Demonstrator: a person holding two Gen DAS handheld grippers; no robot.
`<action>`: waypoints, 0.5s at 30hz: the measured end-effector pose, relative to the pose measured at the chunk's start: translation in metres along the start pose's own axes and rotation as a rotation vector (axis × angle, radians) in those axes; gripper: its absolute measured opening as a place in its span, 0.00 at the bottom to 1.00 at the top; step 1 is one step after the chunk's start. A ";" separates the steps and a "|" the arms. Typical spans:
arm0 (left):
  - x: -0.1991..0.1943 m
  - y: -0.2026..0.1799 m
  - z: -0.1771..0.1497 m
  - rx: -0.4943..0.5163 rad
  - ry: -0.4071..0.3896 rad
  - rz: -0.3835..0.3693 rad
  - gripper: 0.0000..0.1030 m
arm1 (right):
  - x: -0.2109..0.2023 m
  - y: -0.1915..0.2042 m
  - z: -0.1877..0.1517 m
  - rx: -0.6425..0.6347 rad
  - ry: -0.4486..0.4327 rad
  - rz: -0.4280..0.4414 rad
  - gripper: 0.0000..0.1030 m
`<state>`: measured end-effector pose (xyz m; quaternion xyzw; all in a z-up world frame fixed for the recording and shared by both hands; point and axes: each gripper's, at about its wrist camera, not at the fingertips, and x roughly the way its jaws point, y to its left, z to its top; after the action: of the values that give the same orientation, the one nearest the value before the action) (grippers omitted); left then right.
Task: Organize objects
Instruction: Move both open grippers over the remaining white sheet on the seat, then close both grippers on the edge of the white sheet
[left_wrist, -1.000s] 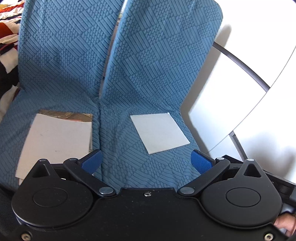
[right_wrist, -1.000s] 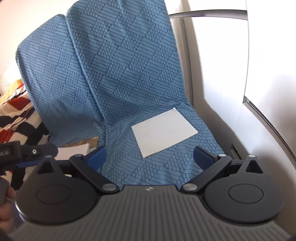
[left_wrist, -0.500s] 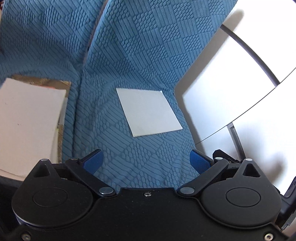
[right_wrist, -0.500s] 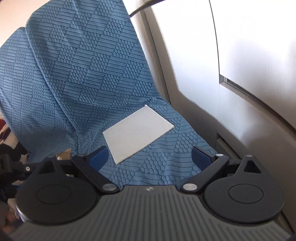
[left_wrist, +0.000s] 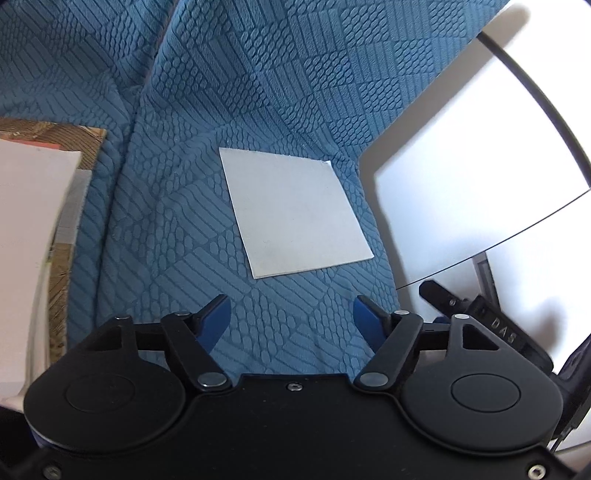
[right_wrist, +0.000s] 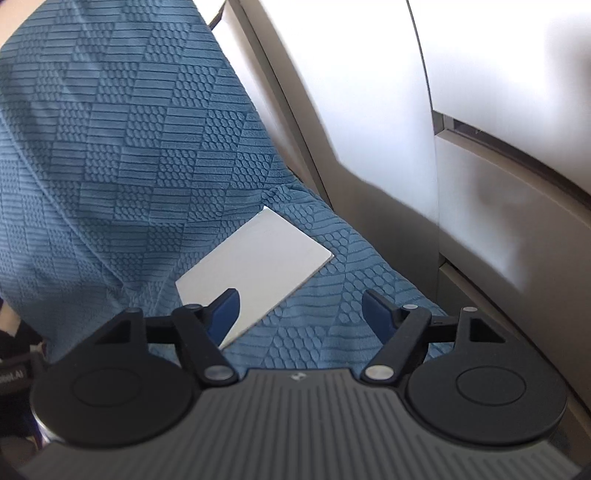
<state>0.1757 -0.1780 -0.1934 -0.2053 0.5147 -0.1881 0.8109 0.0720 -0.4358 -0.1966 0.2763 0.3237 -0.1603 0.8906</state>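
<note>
Narrowing since before, both empty tongs (left_wrist: 291, 315) (right_wrist: 300, 314) near grey card (left_wrist: 291, 212)

The left tongs (left_wrist: 291, 319) point steeply downward, jaws apart with nothing between them; they have just been closing. The right tongs (right_wrist: 300, 314) tilt down likewise, jaws parted and empty; they too have just been narrowing.
</note>
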 end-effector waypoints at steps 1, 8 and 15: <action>0.007 0.000 0.002 0.002 0.007 0.005 0.66 | 0.007 -0.003 0.002 0.011 0.002 0.005 0.72; 0.050 -0.007 0.025 0.019 0.042 0.012 0.64 | 0.067 -0.020 0.013 0.045 0.034 0.021 0.64; 0.085 -0.009 0.041 0.039 0.055 0.012 0.39 | 0.114 -0.028 0.021 0.070 0.098 0.019 0.61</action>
<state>0.2467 -0.2236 -0.2376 -0.1808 0.5343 -0.1988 0.8015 0.1532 -0.4833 -0.2696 0.3178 0.3584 -0.1494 0.8650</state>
